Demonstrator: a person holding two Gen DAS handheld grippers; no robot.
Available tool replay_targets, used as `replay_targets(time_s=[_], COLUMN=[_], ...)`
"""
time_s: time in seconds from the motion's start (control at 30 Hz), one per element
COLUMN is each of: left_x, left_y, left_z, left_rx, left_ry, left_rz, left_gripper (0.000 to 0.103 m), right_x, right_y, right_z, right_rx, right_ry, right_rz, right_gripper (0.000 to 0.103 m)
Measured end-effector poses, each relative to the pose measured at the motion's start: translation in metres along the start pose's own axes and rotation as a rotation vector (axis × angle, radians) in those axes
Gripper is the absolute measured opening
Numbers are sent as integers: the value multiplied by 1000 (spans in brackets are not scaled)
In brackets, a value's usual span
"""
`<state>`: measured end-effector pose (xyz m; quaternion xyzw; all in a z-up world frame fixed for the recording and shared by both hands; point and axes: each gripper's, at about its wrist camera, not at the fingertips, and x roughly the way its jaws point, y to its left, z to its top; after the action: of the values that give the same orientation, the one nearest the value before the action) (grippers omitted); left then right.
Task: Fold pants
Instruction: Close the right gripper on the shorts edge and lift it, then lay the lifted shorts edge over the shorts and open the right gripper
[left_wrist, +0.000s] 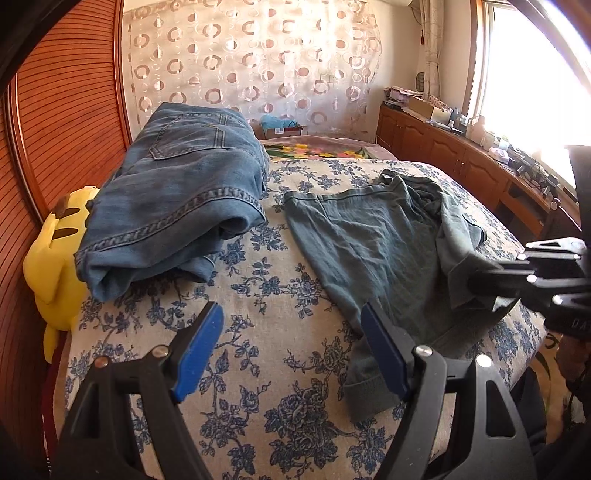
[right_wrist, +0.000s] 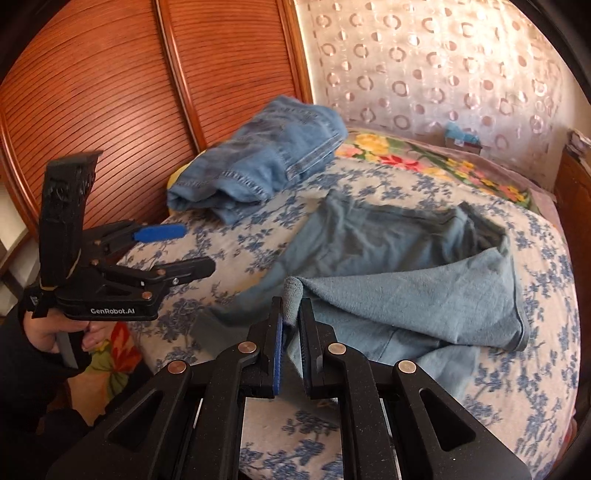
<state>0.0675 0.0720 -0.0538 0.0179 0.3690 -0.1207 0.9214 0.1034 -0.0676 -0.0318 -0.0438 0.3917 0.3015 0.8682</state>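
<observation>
Two tools over the bed (left_wrist: 258, 332): the right tool (right_wrist: 291, 317) pinches the grey-blue pants (right_wrist: 406, 295); the left tool (left_wrist: 291, 332) gapes wide, holding nothing.

Your bed (left_wrist: 258, 369) carries folded blue jeans (left_wrist: 177, 199), grey-green pants (left_wrist: 373, 243) just beside them, a yellow plush (left_wrist: 55, 258) behind.

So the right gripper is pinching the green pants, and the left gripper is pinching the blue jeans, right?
Not quite. The right gripper is pinching the green pants, but the left gripper holds nothing. Its jaws stand open over the bedsheet, and the blue jeans lie folded apart from it, farther back on the bed. The left wrist view shows this.
</observation>
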Motion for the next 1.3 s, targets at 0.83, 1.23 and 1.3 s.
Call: replay_targets(time_s=[0.83, 1.23, 1.3], left_x=[19, 40, 44], left_y=[-57, -78, -79], left_z=[6, 6, 5], left_rx=[71, 103, 101], left_ry=[22, 63, 70], left_rz=[-135, -177, -184], left_gripper=[77, 77, 76], right_x=[-56, -38, -37], right_y=[-75, -138, -149], right_z=[-31, -39, -39], right_rx=[112, 161, 173], right_ry=[-36, 9, 13], right_rz=[-184, -305, -316], right_gripper=[42, 43, 43])
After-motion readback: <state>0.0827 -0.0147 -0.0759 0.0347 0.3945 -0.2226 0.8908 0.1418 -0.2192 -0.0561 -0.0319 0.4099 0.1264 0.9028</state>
